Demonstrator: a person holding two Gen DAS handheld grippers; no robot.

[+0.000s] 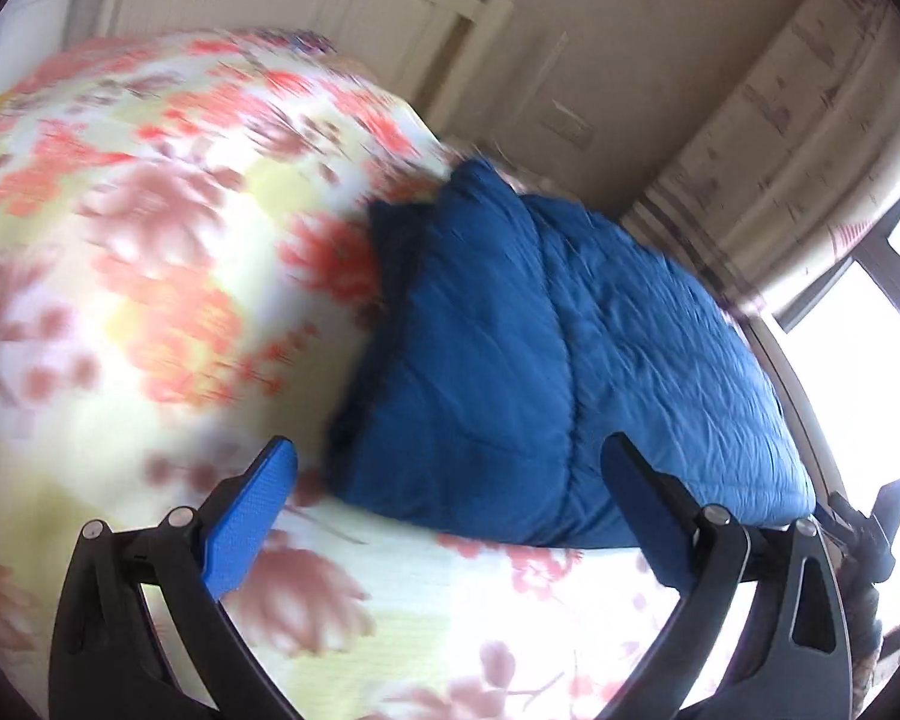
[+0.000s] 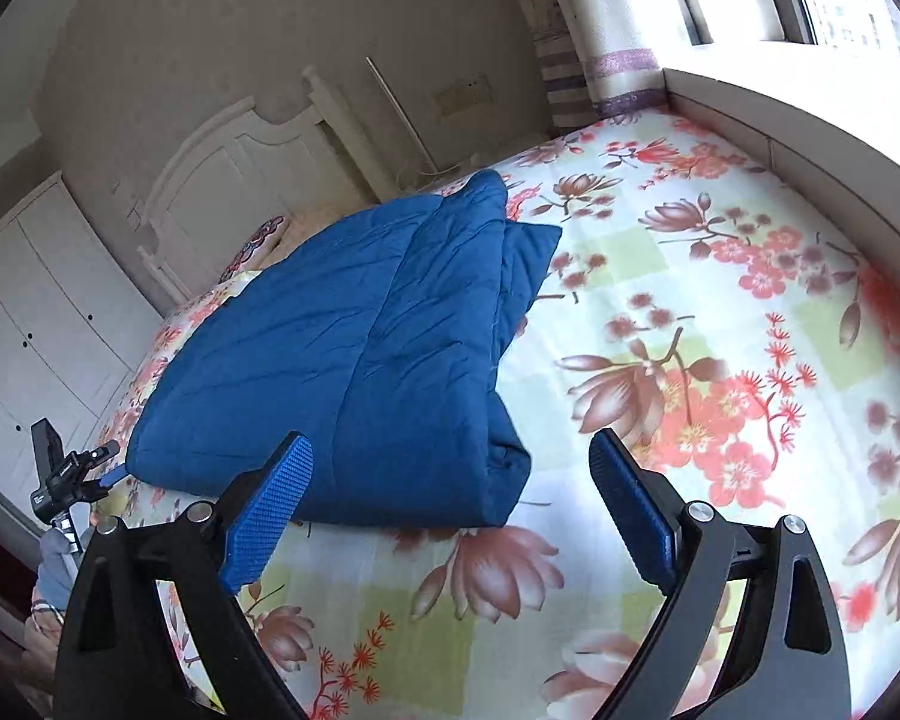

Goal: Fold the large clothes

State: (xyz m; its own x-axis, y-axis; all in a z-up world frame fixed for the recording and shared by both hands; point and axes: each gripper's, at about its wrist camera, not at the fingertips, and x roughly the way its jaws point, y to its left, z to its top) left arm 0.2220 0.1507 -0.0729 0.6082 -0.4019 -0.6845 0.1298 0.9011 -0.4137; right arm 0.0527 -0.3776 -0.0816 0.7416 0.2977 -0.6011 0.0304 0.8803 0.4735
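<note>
Blue quilted garment (image 2: 354,348) lies folded in layers on the floral bed (image 2: 720,312), seemingly finished; left claw (image 1: 450,516) and right claw (image 2: 450,504) both hover released, empty.

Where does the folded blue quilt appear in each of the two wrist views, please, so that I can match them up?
Left wrist view: the blue quilt lies right of centre, just beyond the open left gripper.
Right wrist view: the quilt lies left of centre, beyond the open right gripper.
Shared landmark: the floral bedsheet under it, and the white headboard behind.
</note>
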